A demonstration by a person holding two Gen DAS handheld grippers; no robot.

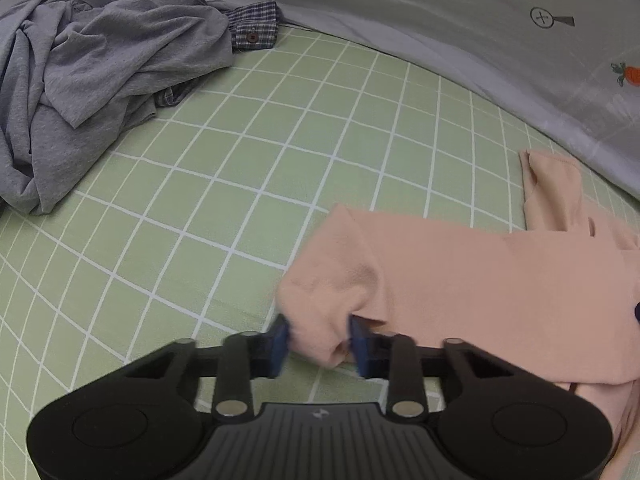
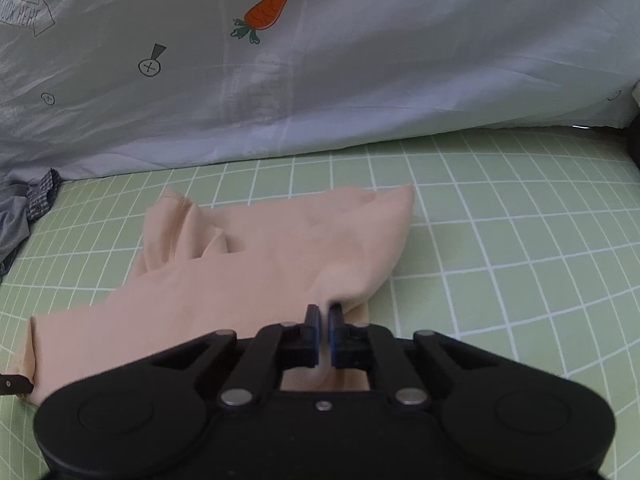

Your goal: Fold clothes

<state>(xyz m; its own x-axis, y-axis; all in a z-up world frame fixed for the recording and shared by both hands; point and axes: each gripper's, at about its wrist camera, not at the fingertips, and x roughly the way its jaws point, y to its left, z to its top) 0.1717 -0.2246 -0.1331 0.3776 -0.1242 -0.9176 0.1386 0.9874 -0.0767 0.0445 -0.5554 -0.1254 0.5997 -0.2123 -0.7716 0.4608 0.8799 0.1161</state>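
Green bed sheet (image 1: 224, 184) with a white grid, taut and matte, fills the left wrist view; pale grey duvet (image 1: 440, 20) with printed doodles banks up along the far edge. Far left: crumpled grey garment (image 1: 88, 80), soft jersey, heaped over a checked shirt (image 1: 256, 24) with one dark button showing. Nearer and to the right: peach garment (image 1: 480, 292), thin smooth knit, spread with its long axis running left to right across the view. Left claw (image 1: 318, 346) clamped on that garment's near left corner, blue pads (image 1: 280, 344) pinching a bunched fold, the rest of the cloth trailing away to the right and forward. Judged next: a lift and carry away from the body, across the short axis.

Same green grid and grey duvet, carrot print (image 2: 268, 10) high on it, in the right wrist view. Peach garment (image 2: 248, 248) lies ahead and to the left, long axis slanting from lower left to upper right, a hemmed sleeve or neck opening folded up at the far left. Right claw (image 2: 325, 320) closed tight on the near right edge, only a thin pleat of cloth between the pads, fabric pulled into a small peak just ahead. Grey and checked heap (image 2: 24, 208) barely visible at far left. Both corners along the near edge appear held, one per claw, well apart.
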